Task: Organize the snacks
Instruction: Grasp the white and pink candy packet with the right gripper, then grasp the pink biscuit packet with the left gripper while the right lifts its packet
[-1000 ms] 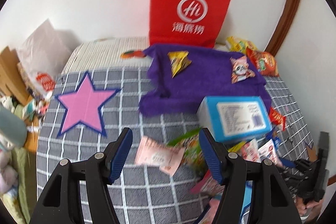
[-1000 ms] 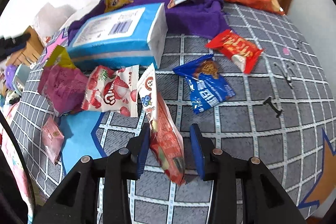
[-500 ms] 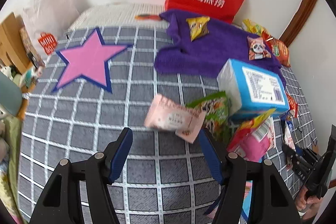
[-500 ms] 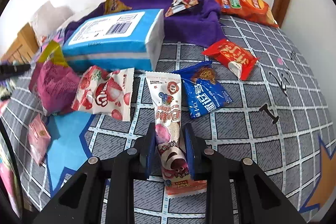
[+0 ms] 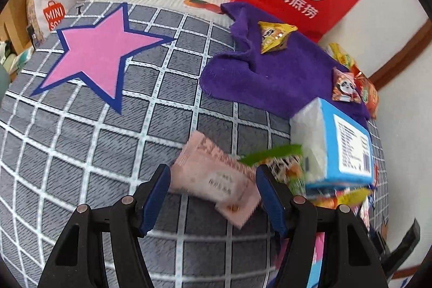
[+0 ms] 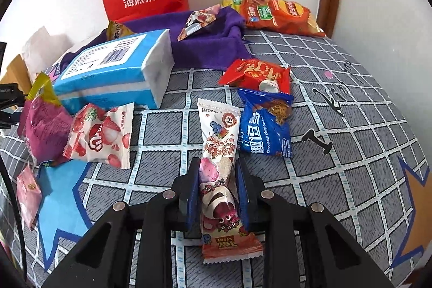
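Pink packet [image 5: 216, 177] closer, between left gripper [image 5: 213, 190] fingers.

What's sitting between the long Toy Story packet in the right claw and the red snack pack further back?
In the right wrist view, the blue chocolate-chip cookie bag lies between the Toy Story packet held by the right claw and the red snack pack.

Pink packet [image 5: 216, 177] between spread left claw [image 5: 213, 193]

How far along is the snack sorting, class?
Done: two snacks lie on the purple cloth. In hand: right gripper shut on the long packet; left gripper open around the pink packet. Left: blue packet, red packet, others.
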Demonstrator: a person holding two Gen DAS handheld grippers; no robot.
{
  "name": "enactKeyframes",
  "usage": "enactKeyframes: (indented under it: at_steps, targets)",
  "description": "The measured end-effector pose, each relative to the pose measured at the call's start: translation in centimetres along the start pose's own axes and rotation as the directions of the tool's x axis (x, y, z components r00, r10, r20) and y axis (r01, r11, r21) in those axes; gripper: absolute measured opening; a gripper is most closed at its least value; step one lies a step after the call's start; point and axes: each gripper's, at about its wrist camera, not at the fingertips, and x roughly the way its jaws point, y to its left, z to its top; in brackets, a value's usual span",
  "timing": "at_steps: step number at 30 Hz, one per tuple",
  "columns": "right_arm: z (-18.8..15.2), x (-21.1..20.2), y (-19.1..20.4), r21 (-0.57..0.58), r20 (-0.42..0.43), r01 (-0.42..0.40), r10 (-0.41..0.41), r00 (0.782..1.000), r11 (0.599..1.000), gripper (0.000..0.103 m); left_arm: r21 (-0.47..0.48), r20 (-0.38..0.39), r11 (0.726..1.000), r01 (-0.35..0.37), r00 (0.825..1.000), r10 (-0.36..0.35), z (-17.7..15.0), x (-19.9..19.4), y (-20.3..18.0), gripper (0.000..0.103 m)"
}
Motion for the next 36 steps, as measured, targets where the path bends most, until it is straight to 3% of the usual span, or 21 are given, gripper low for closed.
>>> enactKeyframes:
  at_steps: [6, 11, 16, 25, 30, 32, 36]
  targets:
    - [0.0, 0.1, -0.3, 0.018, 0.007, -0.019, 0.019, 1.0, 1.0, 0.025, -0.003, 0.006, 1.0, 0.021, 1.0, -0.021, 1.1, 1.3, -0.7, 0.063]
    - [-0.1, 0.1, -0.2, 0.016, 0.008, -0.017, 0.017, 1.0, 1.0, 0.025, 0.029, 0.015, 0.998, -0.062, 0.998, 0.061, 0.9, 0.2, -0.7, 0.063]
    - [-0.1, 0.0, -0.1, 0.012, 0.008, -0.016, 0.016, 1.0, 1.0, 0.026, 0.051, -0.03, 0.997, -0.062, 0.998, 0.063, -0.4, 0.5, -0.2, 0.063]
    - [-0.1, 0.0, -0.1, 0.007, 0.008, -0.012, 0.011, 1.0, 1.0, 0.026, 0.115, -0.012, 0.99, -0.087, 0.996, 0.089, -2.4, -0.5, 0.0, 0.064]
    - [-0.1, 0.0, 0.0, 0.005, 0.009, -0.008, 0.008, 1.0, 1.0, 0.026, 0.2, 0.015, 0.97, -0.137, 0.991, 0.136, -2.5, 0.4, -1.7, 0.063]
    - [-0.1, 0.0, 0.0, 0.001, 0.01, -0.003, 0.003, 1.0, 1.0, 0.026, 0.227, 0.036, 0.961, -0.159, 0.987, 0.155, -2.6, 0.6, -2.1, 0.061]
    - [-0.2, 0.0, 0.1, -0.003, 0.011, 0.002, -0.002, 1.0, 1.0, 0.026, 0.274, 0.086, 0.937, -0.215, 0.976, 0.199, -3.0, 0.6, -2.3, 0.039]
